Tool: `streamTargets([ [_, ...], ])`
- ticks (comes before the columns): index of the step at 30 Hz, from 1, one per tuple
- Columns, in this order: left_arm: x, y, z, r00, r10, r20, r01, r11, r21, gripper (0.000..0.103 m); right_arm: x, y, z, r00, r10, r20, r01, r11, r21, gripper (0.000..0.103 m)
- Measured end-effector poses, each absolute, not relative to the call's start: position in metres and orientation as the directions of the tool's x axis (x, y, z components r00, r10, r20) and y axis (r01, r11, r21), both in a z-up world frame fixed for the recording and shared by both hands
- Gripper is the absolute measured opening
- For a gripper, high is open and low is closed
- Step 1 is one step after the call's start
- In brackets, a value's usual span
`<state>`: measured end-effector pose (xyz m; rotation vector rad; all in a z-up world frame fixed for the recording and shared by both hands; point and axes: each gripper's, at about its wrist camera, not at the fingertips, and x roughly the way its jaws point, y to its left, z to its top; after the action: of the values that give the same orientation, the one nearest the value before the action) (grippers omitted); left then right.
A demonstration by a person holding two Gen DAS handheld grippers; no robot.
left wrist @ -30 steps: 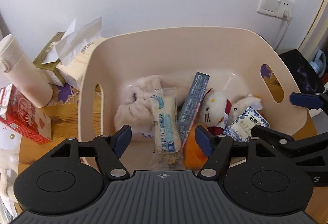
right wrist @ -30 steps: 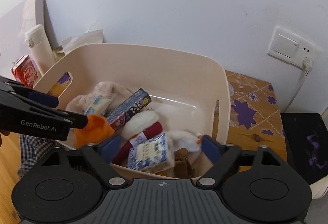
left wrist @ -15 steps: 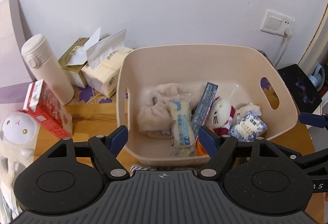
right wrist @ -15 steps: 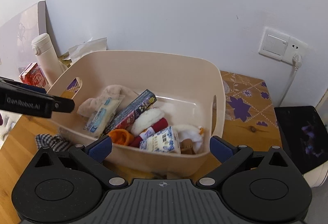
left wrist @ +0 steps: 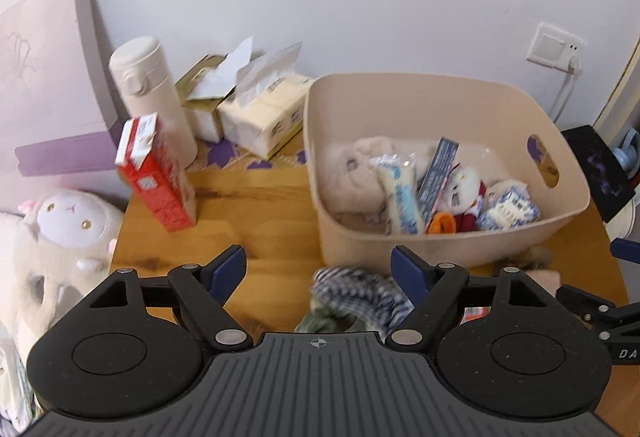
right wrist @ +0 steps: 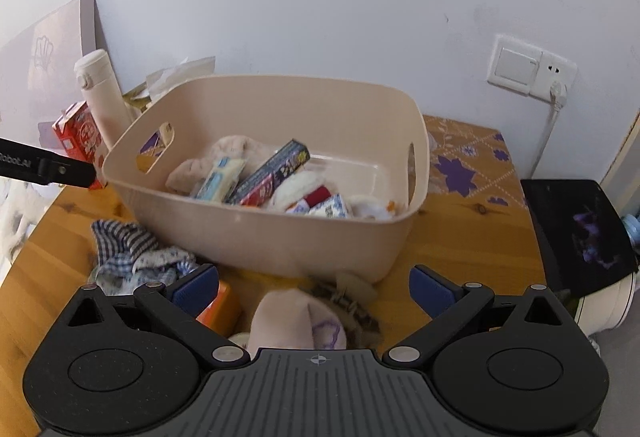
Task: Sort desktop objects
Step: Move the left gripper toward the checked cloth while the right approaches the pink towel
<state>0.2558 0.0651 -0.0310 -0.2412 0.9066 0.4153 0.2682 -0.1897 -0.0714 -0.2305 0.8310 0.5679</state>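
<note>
Over the near edge of the wooden table point(left wrist: 256, 205), the left wrist view has the left tongs point(left wrist: 318, 269) spread wide with nothing between the pads, the jaws having just been opening further. Beyond them sits the beige plastic bin point(left wrist: 440, 241), already holding a pale plush cloth, a white-and-blue snack packet point(left wrist: 400, 197), a dark blue slim box point(left wrist: 438, 173), a small white cat plush and a blue-patterned pack. This reads as the gap between drops: empty tongs, looking for the next item. Just below the left tongs lies the blue-and-white checked cloth point(left wrist: 356, 289), crumpled on the table in front of the bin, a fair candidate. Further left stand a red carton point(left wrist: 156, 181), a cream flask point(left wrist: 152, 97) and two tissue packs point(left wrist: 256, 109) by the white wall, with a sheep plush point(left wrist: 64, 221) at the table's edge. Switching to the right wrist view, the right tongs point(right wrist: 314, 287) also stand wide and empty, the jaws having just been opening; under them lie a pink soft item point(right wrist: 296, 317), an orange object point(right wrist: 220, 305) and a brownish hair clip point(right wrist: 352, 301), all still outside the bin. The next move calls for a descent and a close on one of these, then a lift over the rim. A patterned mat covers the far corner, beneath a wall socket point(right wrist: 532, 67).
</note>
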Motion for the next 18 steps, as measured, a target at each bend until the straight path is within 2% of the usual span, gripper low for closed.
streamTargets([
  [12, 0.235, 0.059, -0.057, 0.514, 0.191, -0.836, -0.405, 0.913, -0.04, 0.081, 0.247, -0.199, -0.094, 0.501, 0.345, -0.794, -0.549, 0.835, 0.017, 0.103],
  [18, 0.232, 0.037, -0.068, 0.537, 0.15, -0.83, -0.335, 0.941, -0.046, 0.081, 0.246, -0.202, -0.108, 0.476, 0.328, -0.816, -0.547, 0.837, 0.018, 0.103],
])
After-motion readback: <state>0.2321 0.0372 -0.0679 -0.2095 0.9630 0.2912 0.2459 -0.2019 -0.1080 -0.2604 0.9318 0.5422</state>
